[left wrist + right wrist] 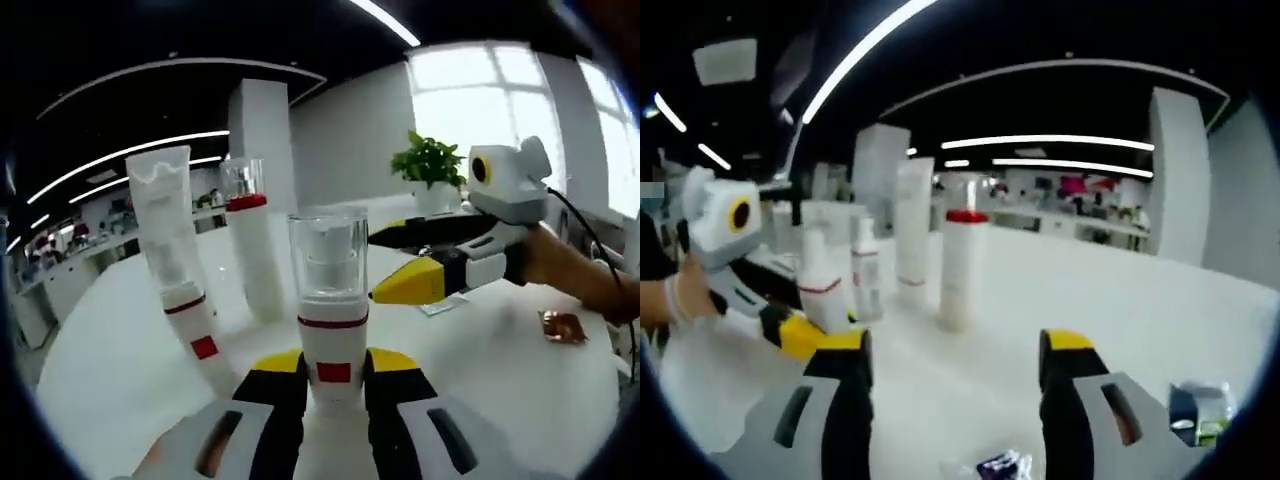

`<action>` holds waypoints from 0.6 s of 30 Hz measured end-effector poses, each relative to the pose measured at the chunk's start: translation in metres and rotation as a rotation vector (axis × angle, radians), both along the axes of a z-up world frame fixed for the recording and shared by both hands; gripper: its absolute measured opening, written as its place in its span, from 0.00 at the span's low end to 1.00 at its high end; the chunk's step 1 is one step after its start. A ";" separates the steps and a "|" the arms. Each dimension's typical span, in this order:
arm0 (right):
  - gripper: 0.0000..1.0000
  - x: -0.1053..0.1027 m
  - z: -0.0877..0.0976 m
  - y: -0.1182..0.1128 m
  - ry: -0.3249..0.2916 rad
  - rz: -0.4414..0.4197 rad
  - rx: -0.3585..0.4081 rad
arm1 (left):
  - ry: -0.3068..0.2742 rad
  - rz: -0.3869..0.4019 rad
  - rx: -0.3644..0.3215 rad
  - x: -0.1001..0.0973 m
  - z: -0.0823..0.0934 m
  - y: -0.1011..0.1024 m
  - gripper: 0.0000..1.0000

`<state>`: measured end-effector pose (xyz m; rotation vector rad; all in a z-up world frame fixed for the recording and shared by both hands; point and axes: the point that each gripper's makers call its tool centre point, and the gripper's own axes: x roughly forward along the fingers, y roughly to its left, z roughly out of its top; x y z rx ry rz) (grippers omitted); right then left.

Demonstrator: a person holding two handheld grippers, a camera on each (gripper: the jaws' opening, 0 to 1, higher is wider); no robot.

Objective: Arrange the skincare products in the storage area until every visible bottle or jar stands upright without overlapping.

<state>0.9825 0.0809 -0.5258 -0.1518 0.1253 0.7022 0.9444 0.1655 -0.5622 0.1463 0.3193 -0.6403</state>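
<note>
White bottle (333, 345) in left gripper (335, 385)

On my white table (520, 370) I count three upright skincare containers: one squeeze tube (165, 225), one tall red-collared bottle (255, 250), one clear-capped pump bottle (330, 320). Also one potted plant (432, 170) and two grippers: left (333, 375), right (385, 265).

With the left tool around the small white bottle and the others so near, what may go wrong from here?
1. The left tool grips the small white bottle with the clear cap low, near its base; it may tip if released unevenly.
2. The upside-down white tube and the tall white bottle with the red collar stand close behind; a sideways move might knock them over.
3. The right tool, open, hangs beside the bottle and may bump it.
</note>
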 end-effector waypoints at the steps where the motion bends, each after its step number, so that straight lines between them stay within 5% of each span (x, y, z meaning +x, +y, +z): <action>1: 0.66 0.001 0.002 -0.002 -0.002 -0.005 0.009 | -0.005 0.021 0.003 0.003 0.000 -0.001 0.22; 12: 0.65 0.005 0.011 -0.011 -0.010 -0.039 0.051 | 0.035 0.246 -0.162 0.037 -0.002 -0.007 0.22; 18: 0.65 0.004 0.013 -0.013 -0.015 -0.039 0.054 | -0.015 0.316 -0.145 0.050 -0.003 -0.013 0.22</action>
